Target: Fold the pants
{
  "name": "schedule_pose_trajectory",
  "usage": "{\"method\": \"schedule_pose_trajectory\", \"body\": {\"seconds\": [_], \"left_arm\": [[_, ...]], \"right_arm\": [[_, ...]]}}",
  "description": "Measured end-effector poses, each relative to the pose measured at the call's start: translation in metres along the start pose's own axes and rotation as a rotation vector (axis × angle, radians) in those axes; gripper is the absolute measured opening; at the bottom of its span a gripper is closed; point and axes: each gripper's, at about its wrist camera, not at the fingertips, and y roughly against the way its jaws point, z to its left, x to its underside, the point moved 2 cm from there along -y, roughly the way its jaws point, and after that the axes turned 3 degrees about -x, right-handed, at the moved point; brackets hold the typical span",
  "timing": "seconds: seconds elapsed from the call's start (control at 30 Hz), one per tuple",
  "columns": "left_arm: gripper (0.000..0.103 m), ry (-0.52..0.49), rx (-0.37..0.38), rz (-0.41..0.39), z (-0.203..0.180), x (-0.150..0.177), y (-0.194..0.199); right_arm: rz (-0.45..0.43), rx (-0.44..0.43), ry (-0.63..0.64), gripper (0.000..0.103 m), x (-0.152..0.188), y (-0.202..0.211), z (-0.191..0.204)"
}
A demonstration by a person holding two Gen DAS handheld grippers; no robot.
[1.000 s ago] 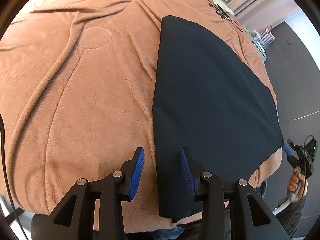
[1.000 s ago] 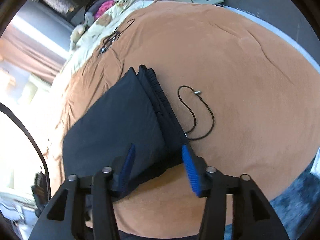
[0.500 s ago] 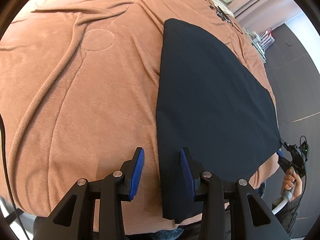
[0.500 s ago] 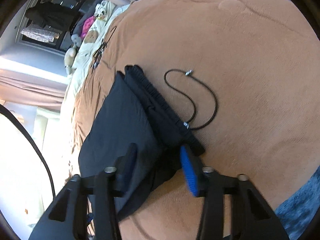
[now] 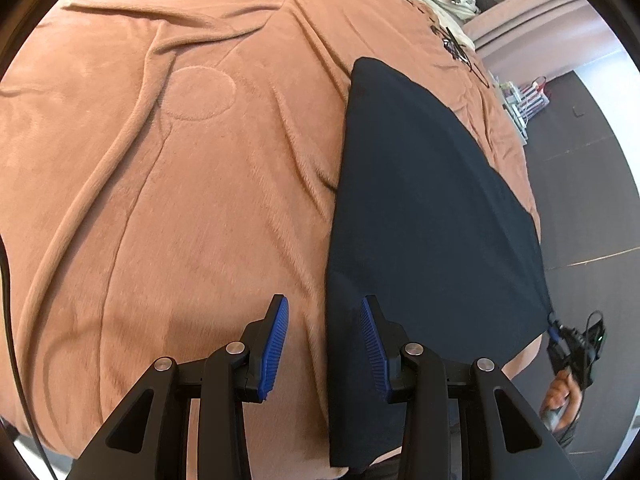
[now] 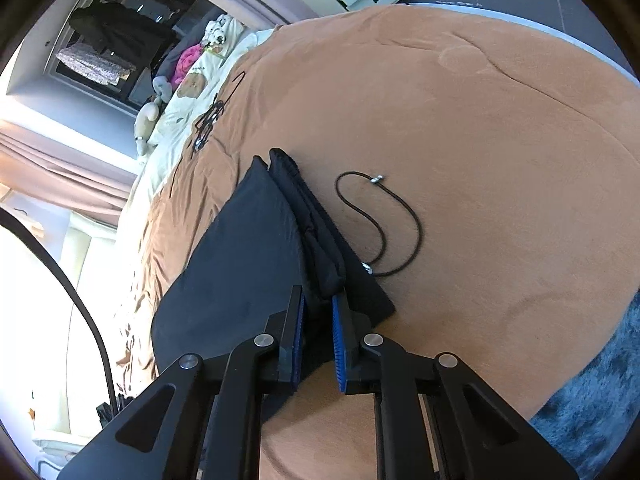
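Dark pants (image 5: pixel 420 216) spread flat on the bed's brown blanket (image 5: pixel 180 200). Right gripper (image 6: pixel 318 330) clamped on their near waistband corner; left gripper (image 5: pixel 323 346) agape over the near left edge.

Pants (image 6: pixel 248 264) lie on the blanket (image 6: pixel 500 160) (cord (image 6: pixel 400 232) just beside).

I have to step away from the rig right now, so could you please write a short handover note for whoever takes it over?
Right tool: shut on the waistband corner of the black pants.
Left tool: open, empty, hovering over the pants' long left edge near the hem end.
Pants lie flat and lengthwise on the brown blanket, legs apparently stacked. A loose black cord lies beside the waistband.
Left: grip the near end with the left tool, then fold crosswise.
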Motion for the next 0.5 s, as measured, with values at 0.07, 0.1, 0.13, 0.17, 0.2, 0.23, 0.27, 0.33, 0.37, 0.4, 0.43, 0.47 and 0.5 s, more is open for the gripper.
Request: {"method": "schedule_pose_trajectory", "body": {"seconds": [0.07, 0.1, 0.13, 0.17, 0.2, 0.23, 0.27, 0.33, 0.37, 0.4, 0.43, 0.47, 0.5], "left_arm": [[0.04, 0.009, 0.009, 0.005, 0.001, -0.004, -0.003], [0.04, 0.011, 0.014, 0.009, 0.001, -0.006, -0.004], [0.04, 0.015, 0.026, 0.015, 0.001, -0.008, -0.007], [0.04, 0.019, 0.034, 0.021, 0.001, -0.009, -0.009], [0.04, 0.022, 0.042, 0.026, 0.001, -0.011, -0.012], [0.04, 0.023, 0.047, 0.028, 0.001, -0.012, -0.014], [0.04, 0.023, 0.049, 0.03, 0.0, -0.014, -0.016], [0.04, 0.022, 0.062, 0.027, -0.002, -0.019, -0.02], [0.04, 0.02, 0.068, 0.023, -0.002, -0.022, -0.021], [0.04, 0.02, 0.076, 0.02, -0.003, -0.024, -0.022], [0.04, 0.022, 0.092, 0.018, -0.004, -0.026, -0.022], [0.04, 0.023, 0.105, 0.018, -0.004, -0.027, -0.023], [0.04, 0.021, 0.127, 0.02, -0.006, -0.028, -0.024]], "right_arm": [[-0.007, -0.002, -0.004, 0.009, 0.004, 0.002, -0.001], [-0.009, -0.004, -0.003, 0.009, 0.006, 0.003, -0.001], [-0.009, -0.006, -0.001, 0.009, 0.007, 0.004, -0.001], [-0.01, -0.008, 0.001, 0.009, 0.008, 0.003, -0.001], [-0.013, -0.011, 0.003, 0.009, 0.007, 0.004, -0.001], [-0.015, -0.013, 0.005, 0.009, 0.007, 0.004, -0.001], [-0.018, -0.016, 0.005, 0.009, 0.007, 0.004, -0.001], [-0.022, -0.022, 0.004, 0.009, 0.008, 0.006, -0.004], [-0.024, -0.026, 0.002, 0.009, 0.007, 0.005, -0.005], [-0.026, -0.027, 0.001, 0.009, 0.008, 0.005, -0.006], [-0.028, -0.027, -0.002, 0.009, 0.009, 0.006, -0.007], [-0.031, -0.026, -0.005, 0.009, 0.01, 0.007, -0.009], [-0.033, -0.026, -0.006, 0.009, 0.008, 0.007, -0.01]]}}
